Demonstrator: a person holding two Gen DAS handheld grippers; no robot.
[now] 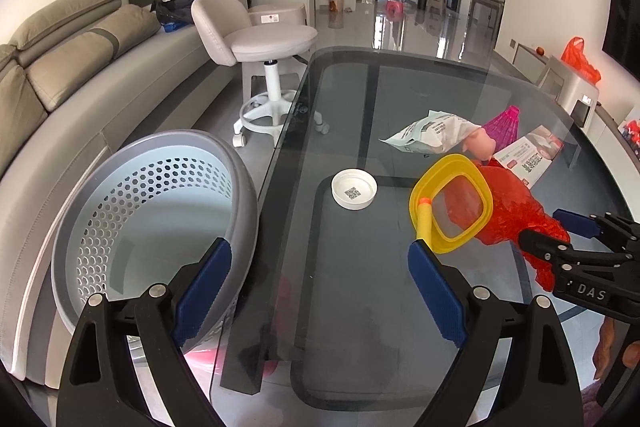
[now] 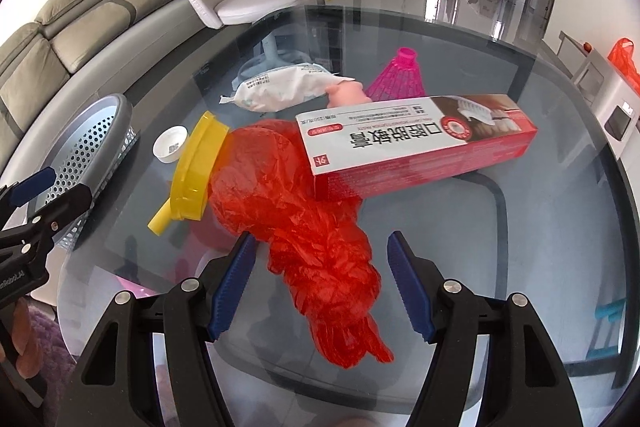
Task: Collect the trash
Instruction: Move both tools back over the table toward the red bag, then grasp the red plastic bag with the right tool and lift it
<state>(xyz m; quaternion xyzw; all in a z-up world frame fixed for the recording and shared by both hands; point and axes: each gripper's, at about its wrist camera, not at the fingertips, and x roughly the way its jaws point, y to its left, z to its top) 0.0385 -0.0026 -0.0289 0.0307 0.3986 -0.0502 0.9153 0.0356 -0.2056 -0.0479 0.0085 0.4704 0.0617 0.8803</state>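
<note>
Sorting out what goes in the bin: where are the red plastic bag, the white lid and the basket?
red plastic bag [image 2: 320,259], right wrist view, crumpled middle.
white lid [image 1: 354,189], left wrist view, inner face.
basket [image 1: 168,187], left wrist view, perforated inner wall.

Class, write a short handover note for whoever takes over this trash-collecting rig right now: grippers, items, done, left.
Left gripper: open, empty, between bin and table.
Right gripper: open, fingers either side of the red plastic bag, not gripping.
On the glass table: white lid, yellow lid, toothpaste box, wipes pack, pink shuttlecock.
Perforated bin: looks empty.
Done: nothing binned.
Left: everything.
</note>
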